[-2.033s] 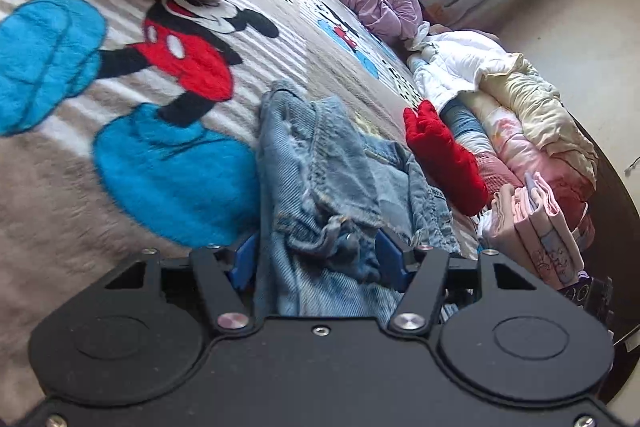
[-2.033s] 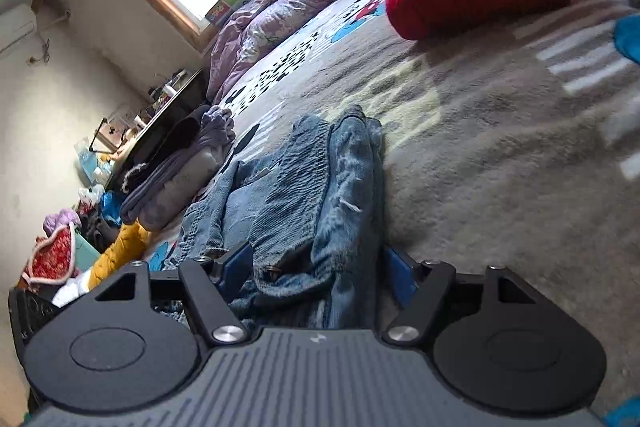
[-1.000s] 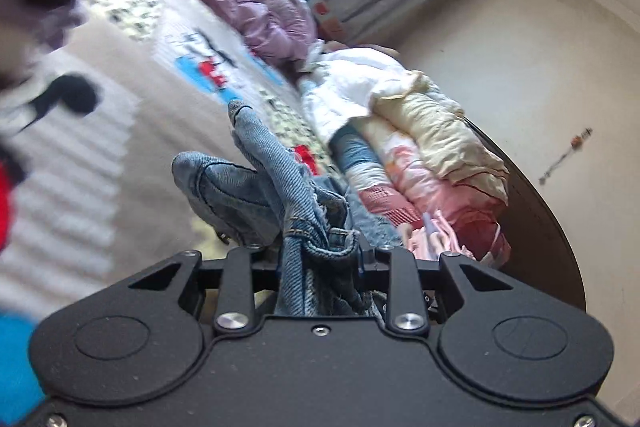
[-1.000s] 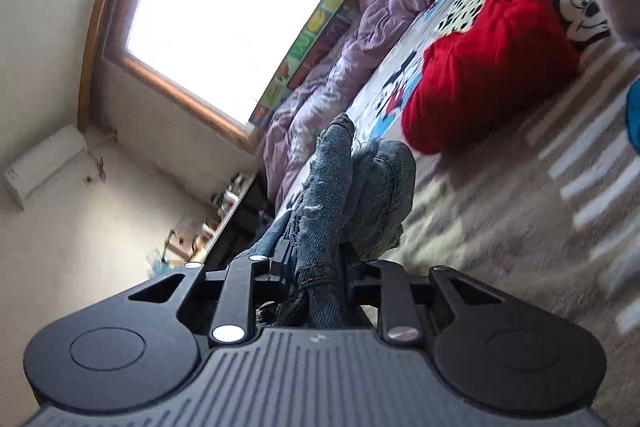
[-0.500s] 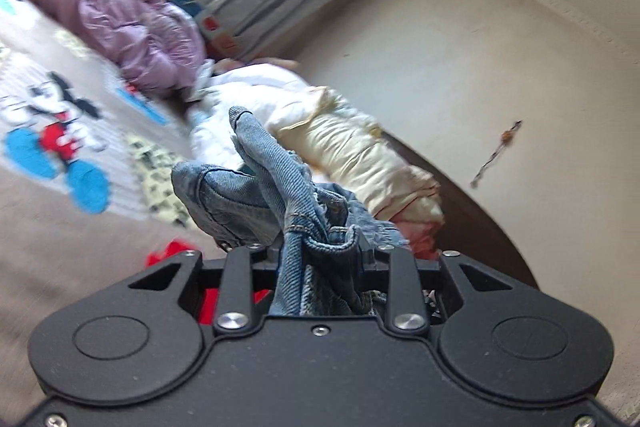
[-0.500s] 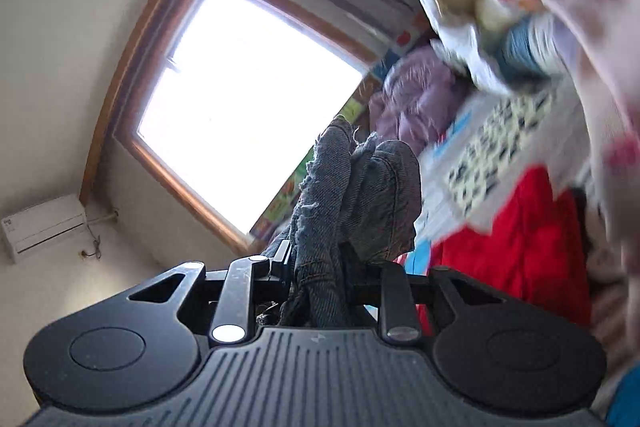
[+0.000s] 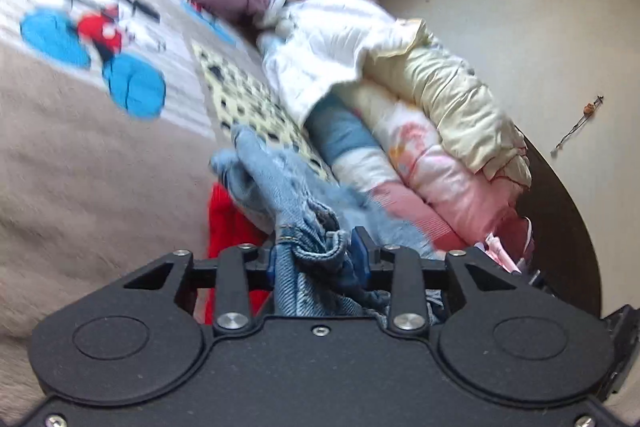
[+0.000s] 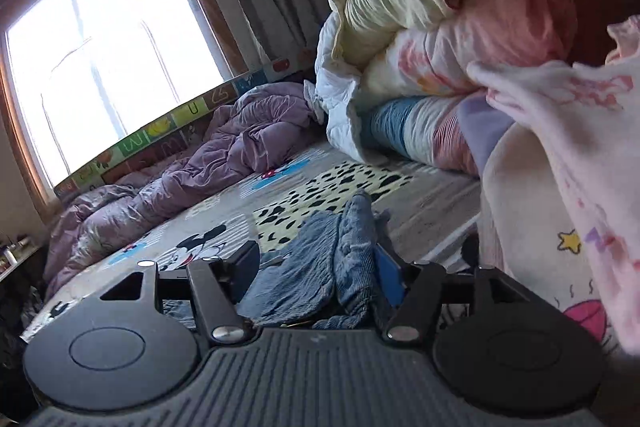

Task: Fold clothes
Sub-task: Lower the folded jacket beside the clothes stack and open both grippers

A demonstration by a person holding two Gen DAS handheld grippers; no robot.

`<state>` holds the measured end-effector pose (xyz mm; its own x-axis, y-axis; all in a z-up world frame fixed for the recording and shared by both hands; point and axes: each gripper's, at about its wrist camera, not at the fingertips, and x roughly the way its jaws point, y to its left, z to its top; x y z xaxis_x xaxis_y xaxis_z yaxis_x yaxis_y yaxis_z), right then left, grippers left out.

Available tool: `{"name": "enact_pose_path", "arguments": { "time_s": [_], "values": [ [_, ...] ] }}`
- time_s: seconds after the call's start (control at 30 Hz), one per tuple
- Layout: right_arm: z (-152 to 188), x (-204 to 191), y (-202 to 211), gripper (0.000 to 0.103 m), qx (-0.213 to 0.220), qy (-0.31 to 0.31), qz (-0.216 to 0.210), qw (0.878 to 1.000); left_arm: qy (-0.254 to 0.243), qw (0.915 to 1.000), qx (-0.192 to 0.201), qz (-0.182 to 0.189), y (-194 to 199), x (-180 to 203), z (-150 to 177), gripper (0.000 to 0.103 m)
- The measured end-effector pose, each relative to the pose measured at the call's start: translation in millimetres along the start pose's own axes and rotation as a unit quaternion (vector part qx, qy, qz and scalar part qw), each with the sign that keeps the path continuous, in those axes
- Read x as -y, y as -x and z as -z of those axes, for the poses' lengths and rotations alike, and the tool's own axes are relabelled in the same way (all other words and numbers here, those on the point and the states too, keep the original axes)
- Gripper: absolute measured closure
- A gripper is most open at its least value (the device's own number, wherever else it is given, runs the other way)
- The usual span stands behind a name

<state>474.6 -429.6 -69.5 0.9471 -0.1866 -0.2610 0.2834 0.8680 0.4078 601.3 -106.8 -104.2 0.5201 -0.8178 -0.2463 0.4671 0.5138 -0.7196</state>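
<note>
Your left gripper (image 7: 318, 259) is clamped on the one pair of jeans (image 7: 288, 195), above a red garment (image 7: 228, 223). Your right gripper (image 8: 316, 267) looks parted, denim loosely between its jaws, though blur hides contact.

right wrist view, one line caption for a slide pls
Right gripper open around folded jeans on the cartoon blanket, beside a stack of bedding, window behind.
</note>
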Motion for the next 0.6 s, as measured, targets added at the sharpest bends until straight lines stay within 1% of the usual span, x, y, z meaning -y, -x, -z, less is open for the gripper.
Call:
{"name": "enact_pose_path", "arguments": {
  "time_s": [0.03, 0.07, 0.13, 0.17, 0.2, 0.23, 0.27, 0.3, 0.33, 0.4, 0.43, 0.5, 0.57, 0.6],
  "values": [
    [-0.4, -2.8, 3.0, 0.04, 0.009, 0.013, 0.004, 1.0, -0.017, 0.9998, 0.004, -0.012, 5.5, 6.2, -0.4, 0.068],
    [-0.8, -5.7, 7.0, 0.04, 0.014, 0.024, 0.01, 1.0, -0.044, 0.9986, 0.011, -0.025, 10.7, 15.2, 1.3, 0.068],
    [-1.6, -13.9, 19.6, 0.04, 0.034, 0.048, 0.02, 0.998, -0.1, 0.9935, 0.026, -0.049, 21.1, 33.5, 4.8, 0.067],
    [-2.3, -18.7, 27.9, 0.04, 0.048, 0.061, 0.021, 0.997, -0.119, 0.9908, 0.035, -0.054, 25.8, 40.5, 7.3, 0.067],
    [-3.7, -24.2, 36.6, 0.039, 0.061, 0.077, 0.012, 0.995, -0.136, 0.9881, 0.042, -0.058, 26.2, 45.1, 10.0, 0.067],
    [-5.0, -30.3, 42.2, 0.039, 0.063, 0.097, -0.001, 0.993, -0.154, 0.985, 0.049, -0.061, 26.5, 49.6, 12.7, 0.067],
    [-4.8, -35.6, 42.7, 0.039, 0.052, 0.115, -0.017, 0.992, -0.171, 0.9816, 0.055, -0.065, 26.8, 54.1, 15.4, 0.067],
    [-2.2, -38.1, 38.3, 0.041, 0.031, 0.128, -0.036, 0.991, -0.188, 0.9779, 0.062, -0.069, 27.0, 58.6, 18.1, 0.067],
    [2.1, -38.9, 32.9, 0.043, 0.011, 0.135, -0.043, 0.99, -0.196, 0.975, 0.071, -0.076, 26.5, 60.6, 19.5, 0.067],
    [15.9, -32.9, 19.3, 0.043, -0.02, 0.13, -0.016, 0.991, -0.213, 0.9688, 0.088, -0.091, 25.3, 64.5, 22.3, 0.067],
    [21.1, -27.2, 15.1, 0.044, -0.025, 0.127, -0.007, 0.992, -0.221, 0.9654, 0.097, -0.098, 24.7, 66.4, 23.7, 0.067],
    [27.4, -20.3, 16.7, 0.045, -0.014, 0.125, -0.003, 0.992, -0.238, 0.9579, 0.114, -0.113, 23.5, 70.3, 26.5, 0.067],
    [27.6, -22.6, 27.5, 0.045, 0.014, 0.127, -0.008, 0.992, -0.254, 0.9497, 0.131, -0.128, 22.3, 74.1, 29.2, 0.067],
    [27.6, -23.8, 32.4, 0.045, 0.027, 0.13, -0.009, 0.991, -0.254, 0.9518, 0.127, -0.116, 21.4, 75.8, 29.8, 0.067]
  ]
}}
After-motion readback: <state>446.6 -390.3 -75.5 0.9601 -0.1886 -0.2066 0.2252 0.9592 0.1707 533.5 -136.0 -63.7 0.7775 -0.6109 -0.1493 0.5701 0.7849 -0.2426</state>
